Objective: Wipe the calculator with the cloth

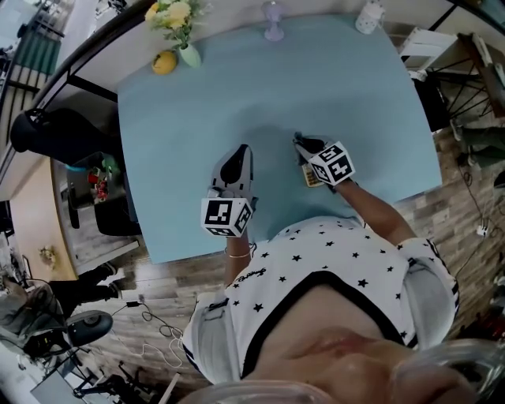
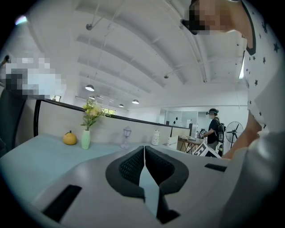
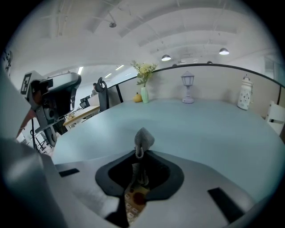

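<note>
Left claw [image 1: 244, 150]: jaws closed against each other at the tips, nothing between them. It is held over the near middle of the pale blue surface [image 1: 197, 118] and points toward the far edge. Its own view shows the black pads [image 2: 133, 164] meeting along a single line, with bare surface beyond.

Right claw [image 1: 299, 140]: jaws clamped on the grey cloth [image 3: 143, 140]. A small tuft of cloth sticks out past the tips, and a strip of it runs back between the pads. The claw sits just to the right of the left claw, apart from it.

Calculator [image 1: 310, 175]: lies on the surface directly beneath the right claw, largely covered by it. Its keys show through the gap behind the jaws [image 3: 133, 202]. Contact between cloth and calculator cannot be confirmed.

Far edge of surface: vase of flowers [image 1: 181, 28], yellow fruit [image 1: 164, 61] just beside it, small lantern [image 1: 273, 20] further right. All stand well apart from both claws.
</note>
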The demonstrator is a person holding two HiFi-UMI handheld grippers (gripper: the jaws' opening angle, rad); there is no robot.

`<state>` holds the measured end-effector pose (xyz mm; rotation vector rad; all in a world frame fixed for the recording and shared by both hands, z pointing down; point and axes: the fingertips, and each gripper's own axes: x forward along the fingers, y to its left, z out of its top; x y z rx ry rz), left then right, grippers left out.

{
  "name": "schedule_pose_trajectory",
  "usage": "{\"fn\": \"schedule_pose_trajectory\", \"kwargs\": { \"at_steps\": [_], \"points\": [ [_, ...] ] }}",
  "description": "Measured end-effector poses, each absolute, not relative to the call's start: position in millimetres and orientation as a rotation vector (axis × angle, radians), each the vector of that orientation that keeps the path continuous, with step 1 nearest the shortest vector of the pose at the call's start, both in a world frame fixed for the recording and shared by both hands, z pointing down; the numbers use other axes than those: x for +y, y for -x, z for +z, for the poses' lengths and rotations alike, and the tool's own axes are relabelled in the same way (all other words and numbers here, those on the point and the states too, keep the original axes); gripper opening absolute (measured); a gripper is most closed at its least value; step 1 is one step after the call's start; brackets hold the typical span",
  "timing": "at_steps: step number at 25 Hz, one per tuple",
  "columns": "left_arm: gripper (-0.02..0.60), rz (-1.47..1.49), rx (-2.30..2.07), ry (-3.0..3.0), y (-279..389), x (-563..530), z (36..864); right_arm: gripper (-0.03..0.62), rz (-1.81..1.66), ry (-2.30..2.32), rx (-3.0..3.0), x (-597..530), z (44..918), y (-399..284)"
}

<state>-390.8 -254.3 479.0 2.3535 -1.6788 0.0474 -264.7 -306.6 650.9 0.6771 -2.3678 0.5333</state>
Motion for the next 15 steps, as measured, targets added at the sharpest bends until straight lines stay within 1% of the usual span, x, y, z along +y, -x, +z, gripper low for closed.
{"fn": "schedule_pose_trajectory", "kwargs": {
  "at_steps": [15],
  "points": [
    [0.031,0.053,-1.665,-2.378,378,-248,474,0.051,0.577,-0.882,-2.299,-328,652,196]
  ]
}}
